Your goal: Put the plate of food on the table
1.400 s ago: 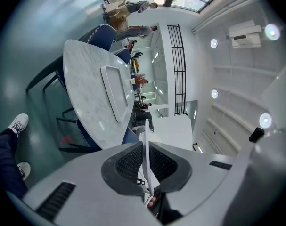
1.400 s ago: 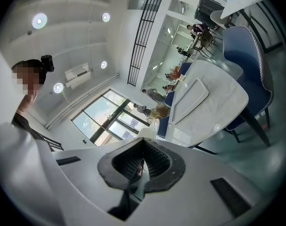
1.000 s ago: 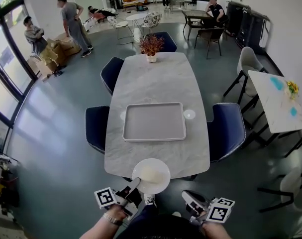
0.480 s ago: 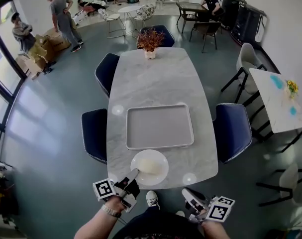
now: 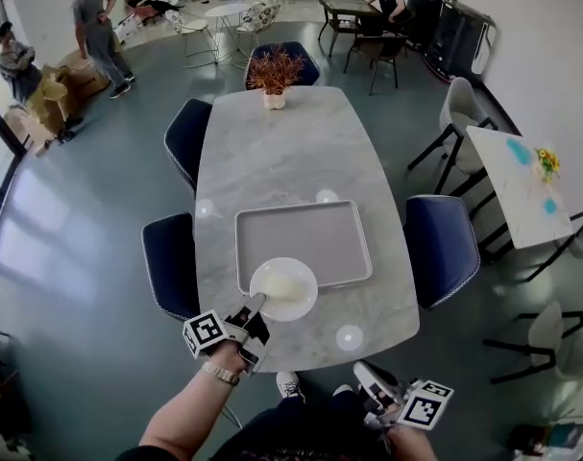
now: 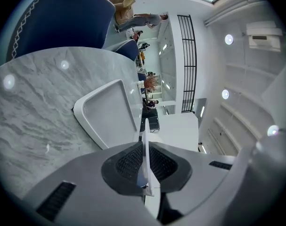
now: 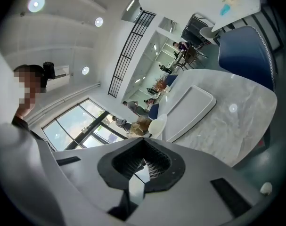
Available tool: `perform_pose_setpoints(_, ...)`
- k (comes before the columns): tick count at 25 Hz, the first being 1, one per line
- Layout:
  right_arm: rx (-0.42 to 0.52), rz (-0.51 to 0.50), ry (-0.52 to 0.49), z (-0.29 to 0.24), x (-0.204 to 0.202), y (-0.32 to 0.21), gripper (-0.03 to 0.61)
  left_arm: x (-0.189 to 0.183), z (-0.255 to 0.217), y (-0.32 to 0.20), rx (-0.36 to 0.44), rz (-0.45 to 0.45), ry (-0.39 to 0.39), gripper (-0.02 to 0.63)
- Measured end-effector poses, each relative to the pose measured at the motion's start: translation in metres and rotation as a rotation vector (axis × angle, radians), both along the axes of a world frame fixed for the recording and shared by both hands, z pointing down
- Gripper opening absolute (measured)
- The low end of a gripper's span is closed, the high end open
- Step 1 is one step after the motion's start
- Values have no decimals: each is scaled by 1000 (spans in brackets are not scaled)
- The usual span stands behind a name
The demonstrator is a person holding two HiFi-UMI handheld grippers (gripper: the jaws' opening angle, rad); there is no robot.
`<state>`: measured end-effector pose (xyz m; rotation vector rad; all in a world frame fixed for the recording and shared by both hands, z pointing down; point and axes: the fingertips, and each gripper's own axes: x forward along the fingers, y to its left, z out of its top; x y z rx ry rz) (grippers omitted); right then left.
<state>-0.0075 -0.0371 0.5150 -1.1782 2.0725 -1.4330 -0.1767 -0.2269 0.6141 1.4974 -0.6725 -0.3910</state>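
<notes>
The left gripper (image 5: 253,307) is clamped on the near rim of the plate of food (image 5: 283,289), gripping only the edge so the pads stay out of the pale food. Its own view shows the plate edge-on and parallel to the bench (image 5: 272,152), so it is being held level, probably to keep the food from sliding. The plate reaches straight ahead of this gripper and overlaps the near corner of the grey tray (image 5: 320,233) just beyond it. I cannot tell whether it already rests there or hangs just above. The right gripper (image 5: 370,380) sits well off to the other side, back from the bench edge, with its jaws drawn together on nothing. One gripper seems enough for a plate this light, so the other keeps out of the way. By count: two grippers, one plate, one tray, one potted plant (image 5: 273,73) far ahead at the bench's other end, and four navy chairs (image 5: 441,248) around the bench.
</notes>
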Motion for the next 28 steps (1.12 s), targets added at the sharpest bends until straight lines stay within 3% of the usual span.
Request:
perform_pose_setpoints(5, -16, 38, 3, -1, 4, 1, 11, 8, 14, -25, -30, -11, 0, 28)
perform_pose_setpoints(9, -15, 36, 0, 1, 12, -12, 11, 19, 25, -45, -35, -18, -54, 28)
perform_pose_setpoints(19, -9, -104, -32, 7, 2, -65, 11, 52, 44, -98, -56, -14, -177, 29)
perform_pose_setpoints(28, -58, -107, -62, 21, 32, -88, 11, 64, 71, -130, -136, -74, -213, 29)
